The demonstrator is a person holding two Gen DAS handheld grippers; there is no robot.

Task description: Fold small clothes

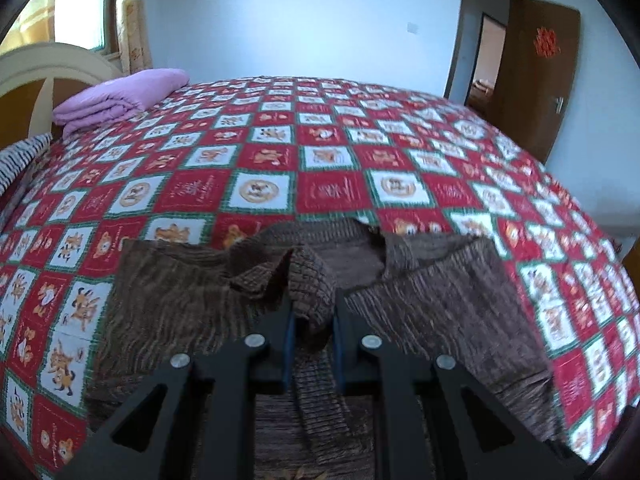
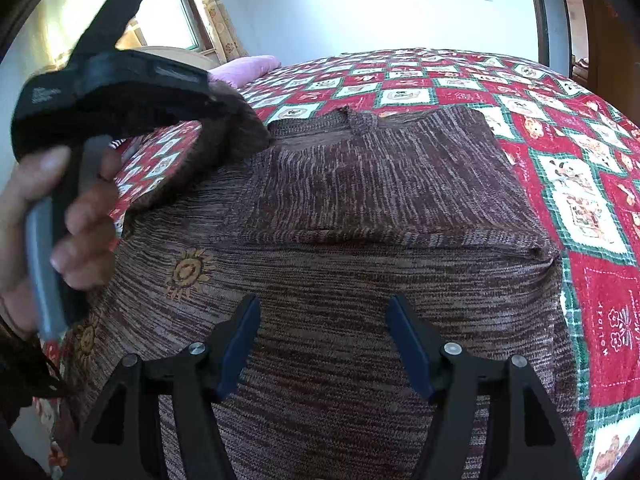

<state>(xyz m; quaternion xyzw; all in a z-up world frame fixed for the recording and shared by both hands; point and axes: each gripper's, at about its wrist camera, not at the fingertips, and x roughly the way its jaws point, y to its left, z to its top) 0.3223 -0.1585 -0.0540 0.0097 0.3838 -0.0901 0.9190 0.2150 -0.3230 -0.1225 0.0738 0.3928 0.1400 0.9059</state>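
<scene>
Brown marled knit sweater [image 2: 360,208], soft, limp, on red checked quilt [image 2: 592,184].
We see left gripper [image 1: 314,320] pinching its sleeve; right gripper [image 2: 324,344] spread above the hem; we'd take edges.

A red, white and green checked bedspread [image 1: 256,160] with cartoon squares covers the bed; a folded lilac blanket [image 1: 120,96] lies at its far left corner, beside a cream headboard [image 1: 52,64]. A brown door [image 1: 548,80] stands open at right, bearing a red paper ornament [image 1: 545,42]; a curtained window [image 2: 160,4] lets in daylight.
</scene>
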